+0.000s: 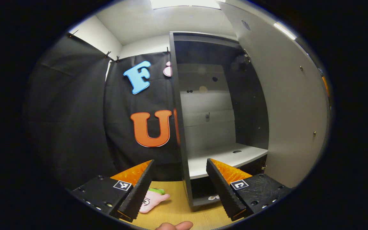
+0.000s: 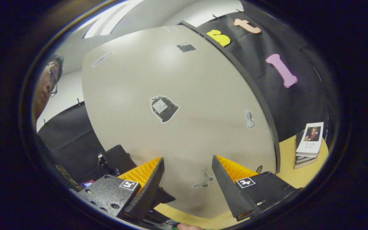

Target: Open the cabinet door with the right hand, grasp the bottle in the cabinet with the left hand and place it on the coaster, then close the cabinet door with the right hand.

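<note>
Fingertip of a person's hand (image 1: 174, 226) pokes in at the very bottom of the left gripper view, just under the left hand-held gripper (image 1: 180, 188), whose jaws stand spread wide with nothing between them. Below that gap runs the wooden worktop (image 1: 177, 207), and by the left finger lies a pink plush toy (image 1: 153, 198). Straight ahead, the cabinet (image 1: 184, 127) stands open: its dark front edge rises right up the middle of the gap, and beyond the right finger there's the pale shelf (image 1: 222, 159), bare where it shows, with a small dark hole in it. The bottle and the coaster I cannot make out. Off to the right swings the cabinet door (image 1: 286, 108), its inner face towards us. Over to the right gripper view: the right hand-held gripper (image 2: 187, 188) is spread too, holding nothing, and the door's outer face (image 2: 184, 121) looms close ahead of it, dotted with stickers, a butterfly one between the fingers. Beyond the right finger, a stack of books (image 2: 308, 143) rests on the worktop. Far left, a person with glasses (image 2: 48, 86) looks on.
</note>
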`<state>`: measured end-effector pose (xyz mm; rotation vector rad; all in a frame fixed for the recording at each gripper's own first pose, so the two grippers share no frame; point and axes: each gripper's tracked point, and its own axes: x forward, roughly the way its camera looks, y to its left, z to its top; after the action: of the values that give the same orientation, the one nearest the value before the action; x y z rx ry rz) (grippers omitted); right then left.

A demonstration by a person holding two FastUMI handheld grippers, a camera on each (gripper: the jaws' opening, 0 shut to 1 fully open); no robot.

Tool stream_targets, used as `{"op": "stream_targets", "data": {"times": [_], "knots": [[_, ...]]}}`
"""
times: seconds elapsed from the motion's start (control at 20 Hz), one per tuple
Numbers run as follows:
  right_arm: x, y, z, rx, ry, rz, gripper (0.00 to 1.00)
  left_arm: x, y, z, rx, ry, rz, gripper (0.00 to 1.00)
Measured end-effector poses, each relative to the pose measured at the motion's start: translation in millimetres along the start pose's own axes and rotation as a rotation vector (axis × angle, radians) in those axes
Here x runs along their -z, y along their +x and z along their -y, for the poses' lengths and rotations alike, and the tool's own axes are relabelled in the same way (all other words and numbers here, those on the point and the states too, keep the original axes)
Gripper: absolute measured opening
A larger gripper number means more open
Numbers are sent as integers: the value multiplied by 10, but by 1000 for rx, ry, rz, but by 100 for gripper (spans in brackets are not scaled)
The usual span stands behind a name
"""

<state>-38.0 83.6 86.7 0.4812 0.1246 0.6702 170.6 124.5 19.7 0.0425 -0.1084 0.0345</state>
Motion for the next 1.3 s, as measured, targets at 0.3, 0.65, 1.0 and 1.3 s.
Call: {"op": "stream_targets", "data": {"times": [0.3, 0.65, 1.0, 1.3], "knots": [[-117, 180, 207, 27, 32, 29, 96, 58, -167, -192, -92, 22, -40, 96], [-42, 80, 476, 37, 88, -16, 96, -37, -146, 158, -80, 12, -55, 96], [33, -23, 683, 42, 117, -64, 96, 83, -48, 76, -149, -43, -107, 93], [-18, -63, 778, 41, 126, -72, 96, 79, 104, 3, -184, 23, -92, 93]]}}
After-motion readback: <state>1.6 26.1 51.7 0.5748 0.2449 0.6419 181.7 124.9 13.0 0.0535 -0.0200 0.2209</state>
